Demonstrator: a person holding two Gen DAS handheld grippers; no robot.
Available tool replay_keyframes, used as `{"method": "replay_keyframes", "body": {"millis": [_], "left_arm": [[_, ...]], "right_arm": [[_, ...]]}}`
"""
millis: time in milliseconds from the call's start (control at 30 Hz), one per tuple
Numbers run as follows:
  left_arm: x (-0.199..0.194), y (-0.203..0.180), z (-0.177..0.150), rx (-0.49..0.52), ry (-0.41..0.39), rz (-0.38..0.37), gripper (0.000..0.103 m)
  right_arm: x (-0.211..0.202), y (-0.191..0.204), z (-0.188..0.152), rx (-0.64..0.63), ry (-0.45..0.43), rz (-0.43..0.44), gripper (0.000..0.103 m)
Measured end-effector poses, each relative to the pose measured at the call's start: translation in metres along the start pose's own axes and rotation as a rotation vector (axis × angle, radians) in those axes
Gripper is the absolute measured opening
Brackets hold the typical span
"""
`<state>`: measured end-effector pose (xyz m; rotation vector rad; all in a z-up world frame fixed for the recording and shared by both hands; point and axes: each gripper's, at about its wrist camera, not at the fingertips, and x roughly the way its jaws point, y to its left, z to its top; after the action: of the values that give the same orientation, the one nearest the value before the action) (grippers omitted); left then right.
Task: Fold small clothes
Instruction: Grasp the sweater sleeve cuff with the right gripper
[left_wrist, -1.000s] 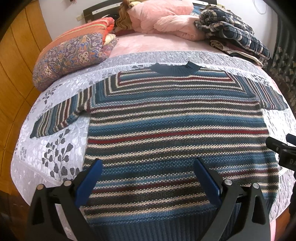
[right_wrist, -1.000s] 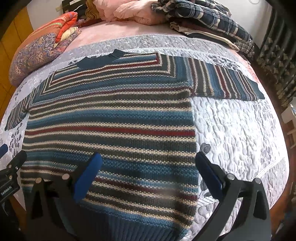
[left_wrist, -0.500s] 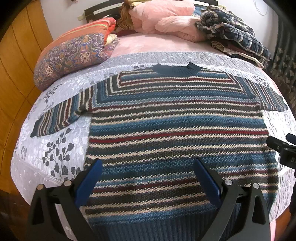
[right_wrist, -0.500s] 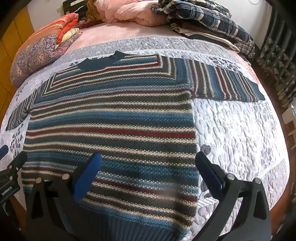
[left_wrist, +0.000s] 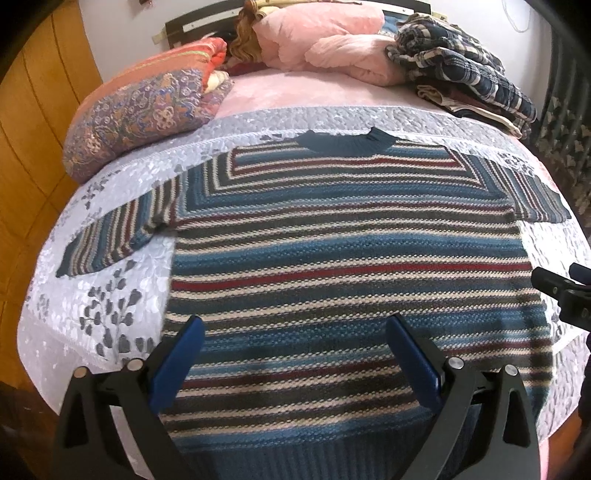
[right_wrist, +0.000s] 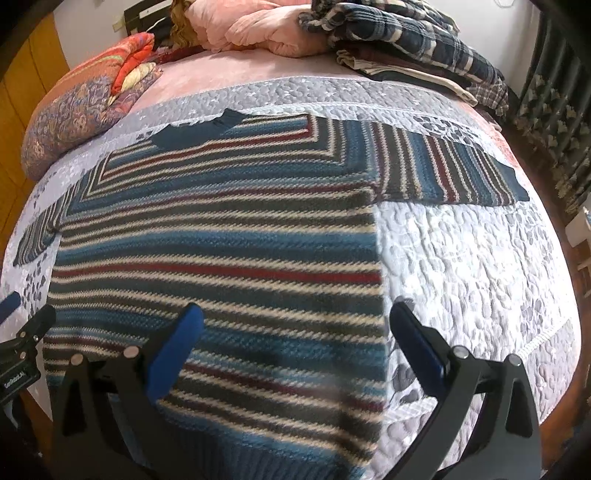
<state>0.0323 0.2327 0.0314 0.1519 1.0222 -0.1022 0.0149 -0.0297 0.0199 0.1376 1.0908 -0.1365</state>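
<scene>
A striped knit sweater in blue, cream, grey and red lies flat on the bed, collar at the far side, both sleeves spread out sideways. My left gripper hovers open over its lower hem, holding nothing. In the right wrist view the same sweater fills the left and middle, its right sleeve stretched toward the bed's right side. My right gripper is open above the sweater's lower right edge, empty. Each gripper shows at the edge of the other's view.
A grey-white quilted bedspread covers the bed. A patterned folded quilt sits far left, pink bedding at the head, a plaid pile of clothes far right. Wooden wall panels stand to the left.
Both grippers have drifted slightly forward over the sweater; the right one moved a little rightward. The sweater has not moved and both stay open.
</scene>
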Motion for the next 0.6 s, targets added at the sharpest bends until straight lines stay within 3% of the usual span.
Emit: {"method": "replay_keyframes", "body": {"millis": [167,367,467,600], "left_arm": [[0.017,-0.03,0.033,0.021,-0.006,-0.035,0.098],[0.034,-0.074,0.09,0.01,-0.054,-0.083,0.098],[0.042,-0.089,0.112,-0.009,-0.071,-0.1,0.098],[0.057,-0.105,0.132,-0.027,-0.074,-0.105,0.099]], "right_arm": [[0.014,-0.079,0.033,0.094,-0.004,-0.025,0.1],[0.06,-0.214,0.101,0.188,0.065,-0.174,0.1],[0.092,-0.286,0.125,0.301,0.127,-0.13,0.1],[0.131,-0.34,0.141,0.413,0.199,-0.083,0.099]]}}
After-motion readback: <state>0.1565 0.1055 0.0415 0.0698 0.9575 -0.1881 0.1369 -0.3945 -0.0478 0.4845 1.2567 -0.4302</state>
